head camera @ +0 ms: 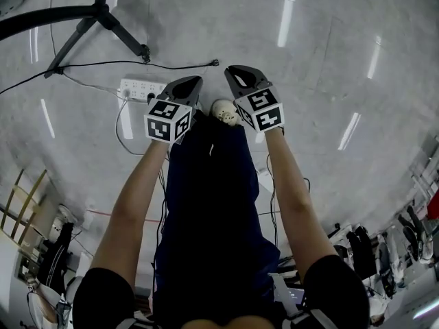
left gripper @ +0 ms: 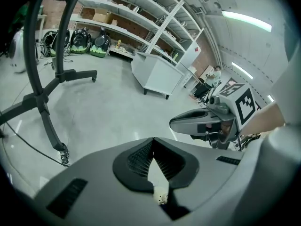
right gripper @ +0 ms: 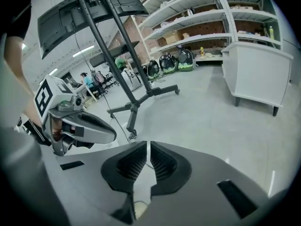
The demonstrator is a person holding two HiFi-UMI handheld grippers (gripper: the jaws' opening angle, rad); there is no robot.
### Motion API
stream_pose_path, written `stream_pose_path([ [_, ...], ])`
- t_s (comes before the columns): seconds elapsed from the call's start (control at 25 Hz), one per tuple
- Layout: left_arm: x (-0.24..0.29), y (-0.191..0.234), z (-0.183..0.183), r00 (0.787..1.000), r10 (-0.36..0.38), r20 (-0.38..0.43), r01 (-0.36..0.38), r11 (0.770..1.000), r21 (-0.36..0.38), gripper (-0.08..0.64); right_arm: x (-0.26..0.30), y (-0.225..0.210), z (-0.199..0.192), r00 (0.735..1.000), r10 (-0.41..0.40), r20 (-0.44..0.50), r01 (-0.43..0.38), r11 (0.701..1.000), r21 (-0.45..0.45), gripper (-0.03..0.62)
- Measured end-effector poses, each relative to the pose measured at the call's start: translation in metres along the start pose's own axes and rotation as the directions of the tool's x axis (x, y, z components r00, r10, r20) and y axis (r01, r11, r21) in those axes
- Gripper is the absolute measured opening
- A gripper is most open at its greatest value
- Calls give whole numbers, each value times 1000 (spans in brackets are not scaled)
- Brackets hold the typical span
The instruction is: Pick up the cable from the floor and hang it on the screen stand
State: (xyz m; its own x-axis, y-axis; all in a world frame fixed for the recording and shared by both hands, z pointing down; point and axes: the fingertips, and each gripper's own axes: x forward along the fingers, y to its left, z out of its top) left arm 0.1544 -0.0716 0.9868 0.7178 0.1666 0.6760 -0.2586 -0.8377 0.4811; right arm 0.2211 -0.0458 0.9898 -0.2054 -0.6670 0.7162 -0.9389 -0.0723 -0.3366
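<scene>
Two grippers low over the floor, both clenched on nothing.

Head view: left gripper (head camera: 194,82) and right gripper (head camera: 234,74) sit side by side, apart, above the person's dark-trousered legs (head camera: 212,204). The black cable (head camera: 110,64) lies on the grey floor (head camera: 309,81) just beyond them, passing a foot of the screen stand (head camera: 101,11), near a white power strip (head camera: 140,88). Left gripper view: jaws meet at the tips, nothing between them; stand leg and caster (left gripper: 62,152) at left. Right gripper view: jaws pressed together, nothing held; the stand rises behind, screen (right gripper: 89,8) on top.
</scene>
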Motion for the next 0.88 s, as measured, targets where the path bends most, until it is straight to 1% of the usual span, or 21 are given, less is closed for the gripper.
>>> stream_pose_path([
  [0.08,12,12,-12,1000,-6,-10,6,1000,-4,8,16,-6,-12,1000,-1,-8,1,1000,6,26],
  [0.24,36,31,-34,1000,-21,-23,21,1000,10,8,47,-14,-36,999,2,-32,-1,1000,7,26],
  [0.36,51,43,-50,999,-35,-32,35,999,14,8,70,-16,-54,998,11,-56,-12,1000,-8,26],
  [0.44,61,51,-58,999,-38,-37,39,999,16,8,85,-17,-66,997,24,-79,-27,999,-38,28],
  [0.56,73,61,-69,998,-38,-42,38,999,14,8,105,-17,-81,991,51,-123,-65,992,-109,28],
  [0.68,83,73,-78,999,-32,-44,32,999,-11,8,123,-18,-93,983,72,-170,-103,978,-179,32],
  [0.76,88,79,-85,999,-30,-42,29,999,-43,8,133,-19,-100,975,87,-204,-134,964,-228,55],
  [0.88,95,83,-99,998,-43,-52,40,998,-51,8,147,-21,-111,957,108,-268,-189,935,-301,154],
])
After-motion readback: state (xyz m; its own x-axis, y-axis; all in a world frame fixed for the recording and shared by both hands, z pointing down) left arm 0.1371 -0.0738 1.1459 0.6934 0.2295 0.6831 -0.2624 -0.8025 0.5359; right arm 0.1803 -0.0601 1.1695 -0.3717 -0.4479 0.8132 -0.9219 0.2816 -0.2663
